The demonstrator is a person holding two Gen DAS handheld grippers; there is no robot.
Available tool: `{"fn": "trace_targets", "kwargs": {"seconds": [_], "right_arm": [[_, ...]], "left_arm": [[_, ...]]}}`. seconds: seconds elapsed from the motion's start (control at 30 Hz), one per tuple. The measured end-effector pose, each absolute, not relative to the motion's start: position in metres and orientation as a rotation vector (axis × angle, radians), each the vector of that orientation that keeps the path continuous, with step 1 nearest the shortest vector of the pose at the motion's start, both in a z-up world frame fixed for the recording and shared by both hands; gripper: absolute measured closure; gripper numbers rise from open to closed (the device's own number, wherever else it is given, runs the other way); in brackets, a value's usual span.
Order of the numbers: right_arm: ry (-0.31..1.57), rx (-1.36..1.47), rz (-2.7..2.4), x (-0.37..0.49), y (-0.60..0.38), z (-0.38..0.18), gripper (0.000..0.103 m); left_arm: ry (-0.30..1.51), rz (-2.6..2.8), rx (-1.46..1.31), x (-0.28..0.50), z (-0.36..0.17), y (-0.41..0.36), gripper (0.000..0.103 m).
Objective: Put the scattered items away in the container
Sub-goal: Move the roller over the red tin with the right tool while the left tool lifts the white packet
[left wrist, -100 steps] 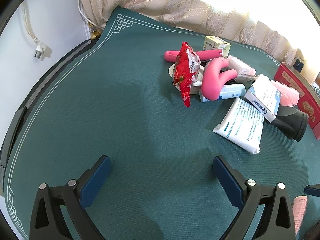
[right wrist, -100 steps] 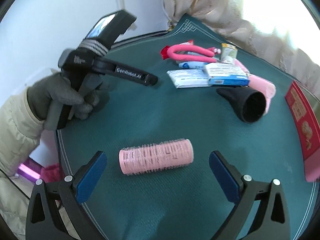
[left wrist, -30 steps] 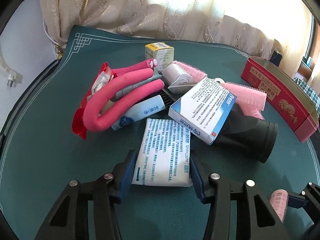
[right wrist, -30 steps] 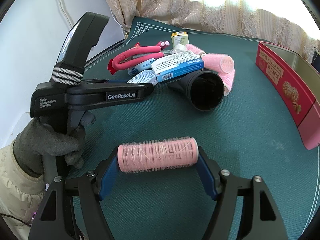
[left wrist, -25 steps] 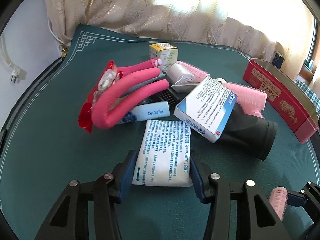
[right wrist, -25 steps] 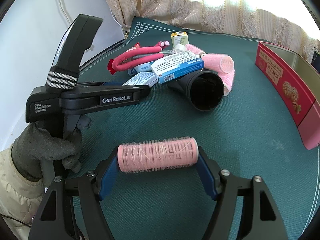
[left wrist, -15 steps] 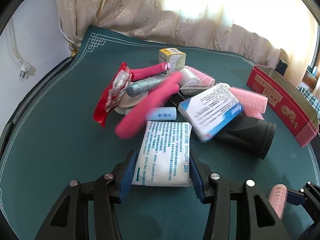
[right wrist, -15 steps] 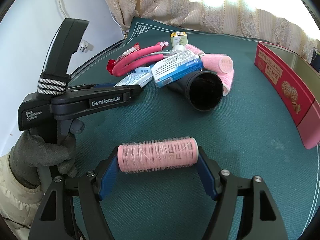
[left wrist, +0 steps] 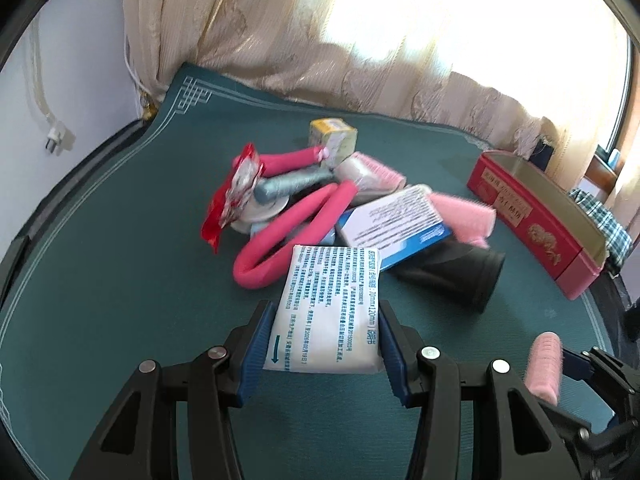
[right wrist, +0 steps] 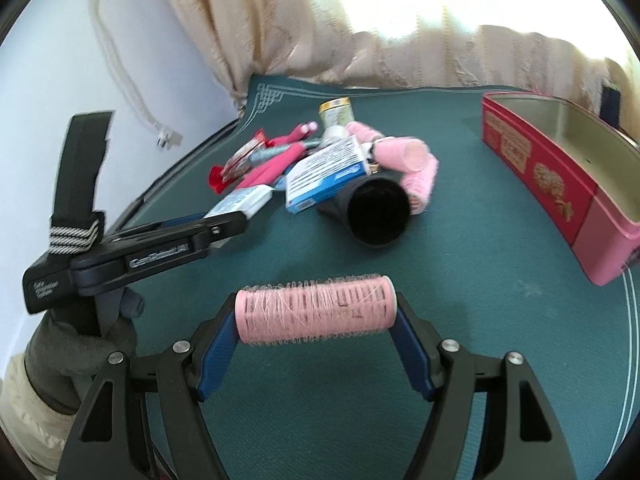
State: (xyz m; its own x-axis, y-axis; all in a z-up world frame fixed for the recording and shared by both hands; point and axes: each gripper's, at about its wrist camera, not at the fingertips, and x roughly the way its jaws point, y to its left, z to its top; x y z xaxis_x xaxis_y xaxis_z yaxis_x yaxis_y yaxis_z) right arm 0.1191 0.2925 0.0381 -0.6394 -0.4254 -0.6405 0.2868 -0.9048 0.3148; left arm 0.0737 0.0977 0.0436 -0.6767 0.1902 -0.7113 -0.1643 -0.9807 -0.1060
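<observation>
My left gripper (left wrist: 322,342) is clamped on a white packet (left wrist: 330,312); my right gripper (right wrist: 316,342) clamps a pink roller (right wrist: 314,308) endwise. Both are above the desk (right wrist: 460,280), red tin (right wrist: 560,168) at right.

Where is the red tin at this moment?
The red tin stands open at the table's far right in both views, beyond the black cone and apart from the pile.

Both wrist views angled down, sharing pile (left wrist: 320,208).

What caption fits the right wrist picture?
Right gripper clamps a pink hair roller above the green table, red tin nearby.
</observation>
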Motion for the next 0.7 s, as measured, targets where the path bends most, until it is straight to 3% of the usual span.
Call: {"fn": "trace_targets", "kwargs": {"seconds": [0.43, 0.7], "right_arm": [[-0.221, 0.94, -2.777, 0.124, 0.353, 0.071, 0.028], [-0.292, 0.925, -2.944, 0.096, 0.413, 0.095, 0.028]], "left_arm": [[0.002, 2.621, -1.135, 0.069, 0.053, 0.142, 0.05], [0.016, 2.593, -1.134, 0.065, 0.053, 0.157, 0.05]]}}
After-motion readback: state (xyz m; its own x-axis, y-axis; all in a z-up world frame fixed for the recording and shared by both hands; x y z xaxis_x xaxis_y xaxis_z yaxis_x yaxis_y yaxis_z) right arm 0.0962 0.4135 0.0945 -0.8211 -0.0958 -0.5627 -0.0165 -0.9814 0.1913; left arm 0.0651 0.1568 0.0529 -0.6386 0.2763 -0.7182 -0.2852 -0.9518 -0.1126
